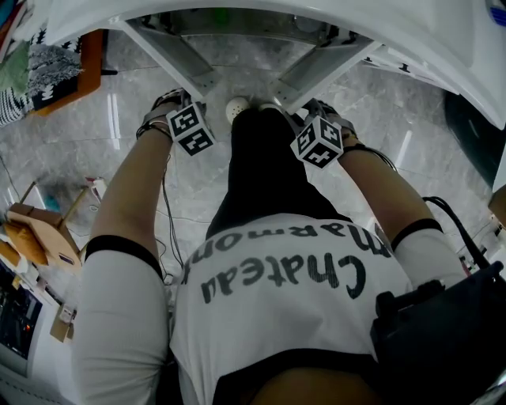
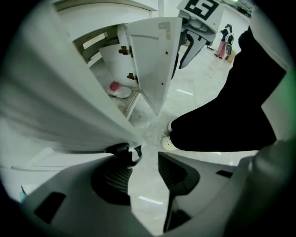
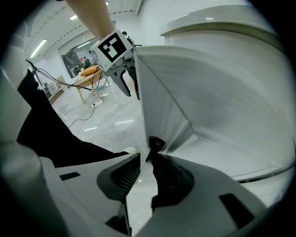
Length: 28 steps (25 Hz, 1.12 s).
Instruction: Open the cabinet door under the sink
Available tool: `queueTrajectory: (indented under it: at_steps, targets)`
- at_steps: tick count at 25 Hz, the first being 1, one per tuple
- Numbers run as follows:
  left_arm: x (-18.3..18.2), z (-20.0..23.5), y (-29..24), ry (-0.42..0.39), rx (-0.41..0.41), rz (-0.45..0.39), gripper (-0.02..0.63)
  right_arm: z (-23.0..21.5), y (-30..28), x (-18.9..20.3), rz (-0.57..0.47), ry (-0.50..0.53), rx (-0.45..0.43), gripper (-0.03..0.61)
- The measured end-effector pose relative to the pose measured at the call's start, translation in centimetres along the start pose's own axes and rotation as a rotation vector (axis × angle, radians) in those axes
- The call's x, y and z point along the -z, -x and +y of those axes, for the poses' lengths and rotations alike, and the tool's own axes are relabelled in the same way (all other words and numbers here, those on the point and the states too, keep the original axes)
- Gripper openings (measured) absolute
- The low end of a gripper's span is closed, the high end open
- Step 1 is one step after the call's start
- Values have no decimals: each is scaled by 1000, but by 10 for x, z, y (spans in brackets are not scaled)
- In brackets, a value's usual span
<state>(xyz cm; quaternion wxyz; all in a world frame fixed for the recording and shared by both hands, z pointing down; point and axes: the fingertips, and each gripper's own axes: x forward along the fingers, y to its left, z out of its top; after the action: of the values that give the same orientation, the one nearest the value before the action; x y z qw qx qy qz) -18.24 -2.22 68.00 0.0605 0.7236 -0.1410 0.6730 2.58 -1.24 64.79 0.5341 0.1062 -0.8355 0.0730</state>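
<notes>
Under the white sink [image 1: 95,17] both cabinet doors stand swung out in a V. My left gripper [image 1: 188,126] is at the left door [image 1: 175,57], my right gripper [image 1: 318,141] at the right door [image 1: 322,65]. In the left gripper view the left door's black knob [image 2: 121,150] lies against the left fingertip of the left gripper [image 2: 143,162]; the other jaw stands well apart, so the gripper is open. In the right gripper view the right door's knob [image 3: 155,143] sits at the tips of the right gripper [image 3: 142,159], touching the right jaw, with a sliver of floor beside the other pad.
The person's black-clad leg and white shoe [image 1: 237,107] stand between the doors. Inside the cabinet lies a pink thing [image 2: 114,86] near brass hinges [image 2: 123,50]. A wooden stand [image 1: 35,229] and cables [image 1: 168,213] lie on the marble floor at left.
</notes>
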Motion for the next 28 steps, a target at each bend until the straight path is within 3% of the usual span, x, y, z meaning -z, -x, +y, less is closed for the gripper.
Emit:
queueTrajectory:
  at_steps: [28]
  targets:
    - [45,-11,3,-115,-5,61,153,14,10,45,89,82,4,81]
